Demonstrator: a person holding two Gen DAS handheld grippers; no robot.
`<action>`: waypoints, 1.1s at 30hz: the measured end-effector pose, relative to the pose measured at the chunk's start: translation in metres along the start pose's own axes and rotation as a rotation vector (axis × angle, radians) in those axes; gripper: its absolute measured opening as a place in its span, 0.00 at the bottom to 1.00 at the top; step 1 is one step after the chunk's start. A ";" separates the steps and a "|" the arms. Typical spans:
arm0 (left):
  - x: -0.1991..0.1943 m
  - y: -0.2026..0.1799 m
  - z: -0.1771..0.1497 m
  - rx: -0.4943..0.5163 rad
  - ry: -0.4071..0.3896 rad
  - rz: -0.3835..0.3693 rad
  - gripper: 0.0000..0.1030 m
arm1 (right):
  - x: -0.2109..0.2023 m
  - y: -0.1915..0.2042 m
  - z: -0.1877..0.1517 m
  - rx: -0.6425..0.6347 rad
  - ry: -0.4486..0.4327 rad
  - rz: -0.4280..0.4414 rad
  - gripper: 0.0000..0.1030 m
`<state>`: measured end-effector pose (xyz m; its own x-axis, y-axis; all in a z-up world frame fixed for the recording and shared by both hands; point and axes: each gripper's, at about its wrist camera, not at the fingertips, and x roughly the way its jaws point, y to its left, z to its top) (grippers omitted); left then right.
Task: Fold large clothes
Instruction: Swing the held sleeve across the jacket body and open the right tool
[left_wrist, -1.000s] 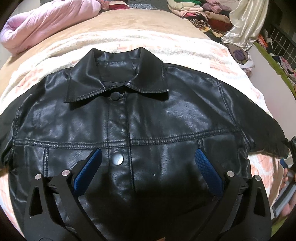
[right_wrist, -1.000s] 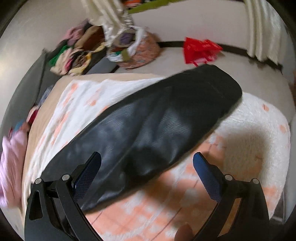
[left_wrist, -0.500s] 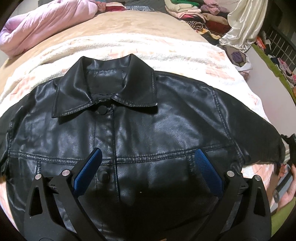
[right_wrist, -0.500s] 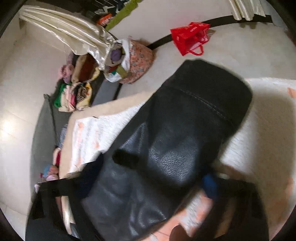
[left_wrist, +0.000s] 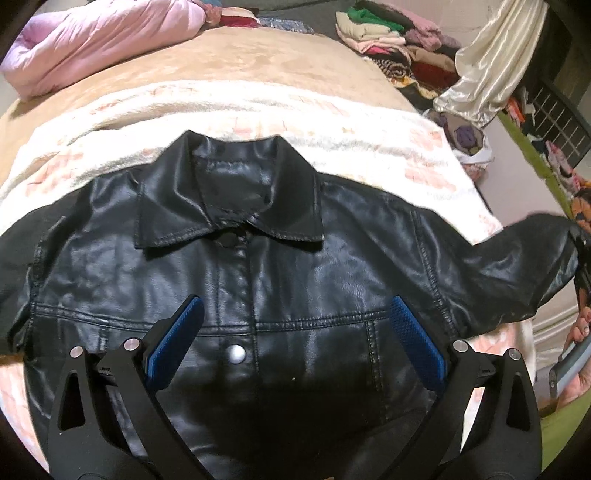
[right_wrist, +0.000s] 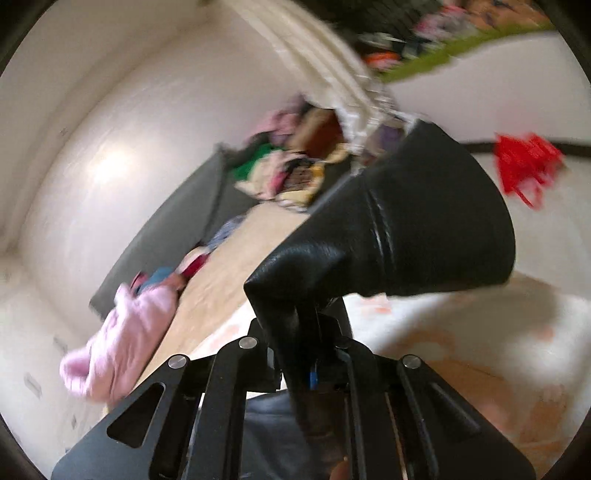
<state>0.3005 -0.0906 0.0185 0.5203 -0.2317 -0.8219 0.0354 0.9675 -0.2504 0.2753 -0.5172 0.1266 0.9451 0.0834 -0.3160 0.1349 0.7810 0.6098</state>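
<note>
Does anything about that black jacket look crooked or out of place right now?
Only one sleeve: the right gripper has pinched it and holds it off the blanket, while the rest of the jacket lies flat and buttoned.

A second ago the right gripper hung wide open above the black jacket's sleeve, which lay flat on the blanket. Now its jaws are clamped on the sleeve near the cuff, and the sleeve is lifted clear of the blanket. In the left wrist view the sleeve rises off the bed's edge.
</note>
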 end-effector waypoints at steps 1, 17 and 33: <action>-0.004 0.003 0.001 -0.004 -0.006 -0.004 0.91 | 0.000 0.012 0.000 -0.025 0.004 0.020 0.08; -0.091 0.104 0.009 -0.137 -0.133 -0.126 0.91 | -0.023 0.250 -0.102 -0.529 0.116 0.377 0.08; -0.133 0.217 -0.025 -0.367 -0.240 -0.360 0.91 | -0.023 0.328 -0.277 -0.840 0.302 0.441 0.08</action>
<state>0.2171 0.1473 0.0610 0.7110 -0.4698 -0.5232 -0.0304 0.7228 -0.6904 0.2155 -0.0921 0.1326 0.7290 0.5343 -0.4279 -0.5748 0.8172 0.0412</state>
